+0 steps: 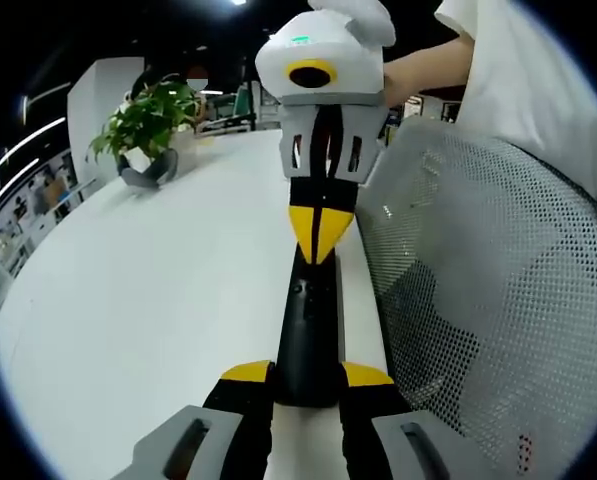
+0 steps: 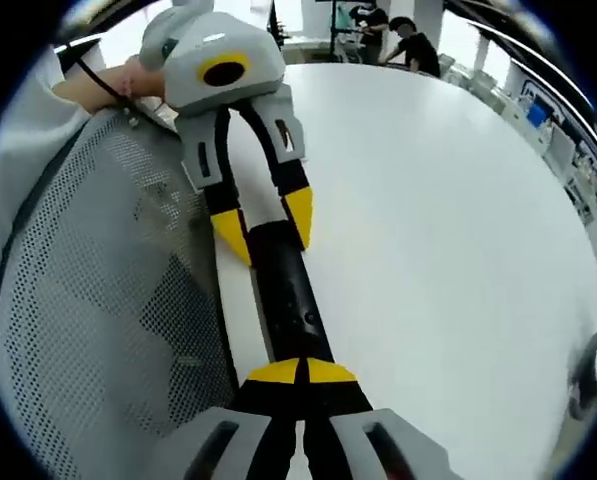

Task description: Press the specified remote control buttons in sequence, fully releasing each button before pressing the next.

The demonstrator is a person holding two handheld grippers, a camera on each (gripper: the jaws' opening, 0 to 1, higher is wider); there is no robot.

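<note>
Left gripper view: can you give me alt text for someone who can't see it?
A black remote control lies on a white table, gripped at its near end by the left gripper; the right gripper, fingers together, touches its far end. A mesh chair back stands to the right and a potted plant at far left.

Lighting: bright, even overhead; tabletop [image 1: 158, 290] beyond each claw near overexposed. Shadows: faint. Focus: sharp centrally. Edges: strong fisheye curvature, slight blur.
</note>
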